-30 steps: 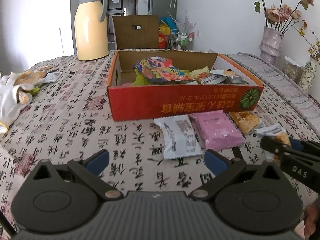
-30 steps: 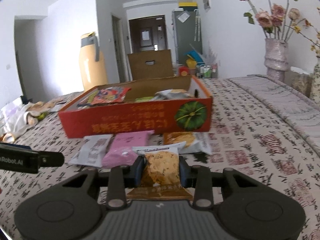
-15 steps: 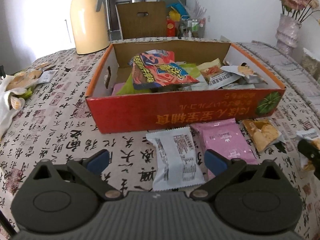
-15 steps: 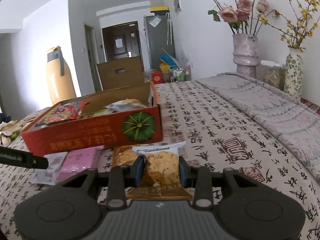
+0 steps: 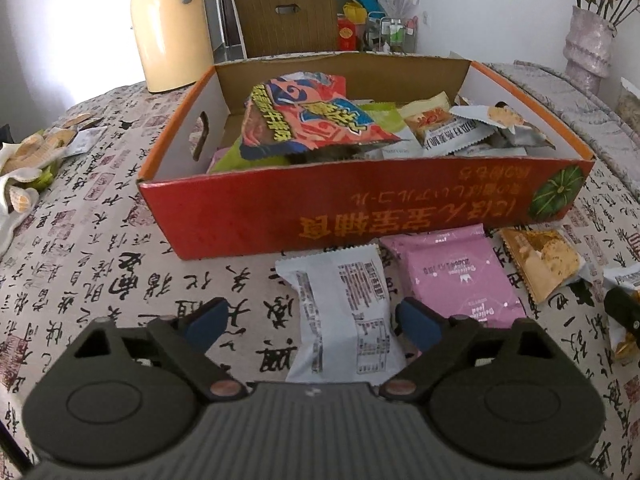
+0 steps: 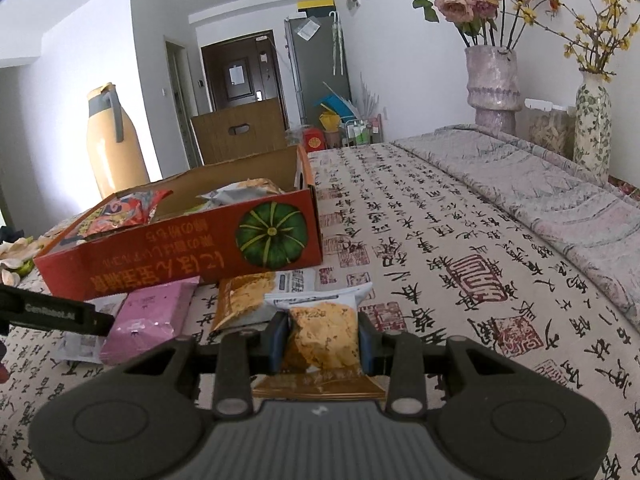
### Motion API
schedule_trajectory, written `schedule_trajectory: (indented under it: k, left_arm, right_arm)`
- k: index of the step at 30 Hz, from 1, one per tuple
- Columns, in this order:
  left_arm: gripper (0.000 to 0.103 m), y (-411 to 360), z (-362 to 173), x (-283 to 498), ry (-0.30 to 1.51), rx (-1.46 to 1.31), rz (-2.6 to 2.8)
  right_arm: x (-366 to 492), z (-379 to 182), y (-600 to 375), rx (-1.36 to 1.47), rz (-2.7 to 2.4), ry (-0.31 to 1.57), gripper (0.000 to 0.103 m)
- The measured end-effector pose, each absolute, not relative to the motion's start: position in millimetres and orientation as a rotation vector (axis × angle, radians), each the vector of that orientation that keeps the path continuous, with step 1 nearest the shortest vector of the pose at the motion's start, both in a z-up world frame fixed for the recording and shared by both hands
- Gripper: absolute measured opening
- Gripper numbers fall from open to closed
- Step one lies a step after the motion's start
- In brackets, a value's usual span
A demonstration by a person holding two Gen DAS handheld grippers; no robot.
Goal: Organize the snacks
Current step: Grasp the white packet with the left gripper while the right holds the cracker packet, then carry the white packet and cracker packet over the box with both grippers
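Observation:
A red cardboard box point(image 5: 360, 208) full of snack packets stands on the calligraphy-print cloth. In front of it lie a white packet point(image 5: 344, 312), a pink packet point(image 5: 456, 276) and a brown cracker packet point(image 5: 544, 260). My left gripper point(image 5: 312, 316) hangs over the white packet, which lies between its blue fingers. Its jaws are closing, and the pads stand apart from the wrapper. My right gripper point(image 6: 322, 336) is shut on another brown cracker packet point(image 6: 320, 312), held just above the cloth to the right of the pink packet point(image 6: 148, 316). The box point(image 6: 192, 256) sits at the left in the right wrist view.
A yellow thermos jug point(image 5: 172, 28) stands behind the box at the left, and a brown cardboard box point(image 5: 284, 20) behind it. Loose wrappers point(image 5: 28, 160) lie at the far left. Two flower vases point(image 6: 494, 84) and a folded blanket point(image 6: 540, 200) take up the right.
The left gripper has come closer to the box and tipped down over the white packet, its fingers a little narrower. The right gripper swung right with the cracker packet still in it.

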State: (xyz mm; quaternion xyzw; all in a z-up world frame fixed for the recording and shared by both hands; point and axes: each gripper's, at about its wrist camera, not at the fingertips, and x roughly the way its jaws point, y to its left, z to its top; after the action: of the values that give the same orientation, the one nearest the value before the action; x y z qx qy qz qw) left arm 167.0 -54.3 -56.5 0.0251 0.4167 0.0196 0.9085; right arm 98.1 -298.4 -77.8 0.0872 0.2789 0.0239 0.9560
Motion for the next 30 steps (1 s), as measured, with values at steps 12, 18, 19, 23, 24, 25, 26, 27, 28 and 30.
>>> schedule_trajectory:
  k: [12, 18, 19, 23, 24, 25, 26, 27, 28, 30]
  left_arm:
    - [0.043, -58.4, -53.3, 162.2, 0.835, 0.042, -0.024]
    - [0.042, -59.2, -47.3, 154.6, 0.818, 0.040, -0.031]
    - [0.042, -59.3, -46.4, 153.3, 0.816, 0.040, -0.034]
    - [0.042, -60.5, -40.3, 146.4, 0.798, 0.046, -0.046]
    - [0.042, -60.9, -37.6, 143.9, 0.791, 0.048, -0.050]
    - [0.042, -61.0, -34.9, 141.5, 0.783, 0.050, -0.053]
    - [0.042, -61.0, -31.9, 138.9, 0.775, 0.051, -0.056]
    - [0.042, -60.9, -28.0, 135.9, 0.766, 0.052, -0.062]
    - [0.042, -61.2, -24.7, 133.7, 0.758, 0.054, -0.067]
    - [0.042, -61.4, -16.7, 129.6, 0.738, 0.055, -0.077]
  right_arm:
    - [98.9, -78.2, -299.0, 0.180, 0.053, 0.569, 0.034]
    - [98.7, -78.7, -298.8, 0.178, 0.057, 0.566, 0.034]
    - [98.6, -78.5, -298.6, 0.177, 0.058, 0.564, 0.034]
    - [95.3, -77.3, -296.8, 0.165, 0.065, 0.545, 0.034]
    - [94.0, -76.6, -295.8, 0.158, 0.069, 0.537, 0.034]
    - [92.8, -75.9, -294.3, 0.148, 0.073, 0.530, 0.034]
    - [91.9, -75.0, -292.2, 0.134, 0.076, 0.525, 0.034]
    - [91.0, -73.9, -290.4, 0.122, 0.077, 0.525, 0.034]
    - [90.2, -72.4, -288.8, 0.114, 0.081, 0.525, 0.034]
    - [87.5, -66.7, -286.4, 0.108, 0.088, 0.517, 0.035]
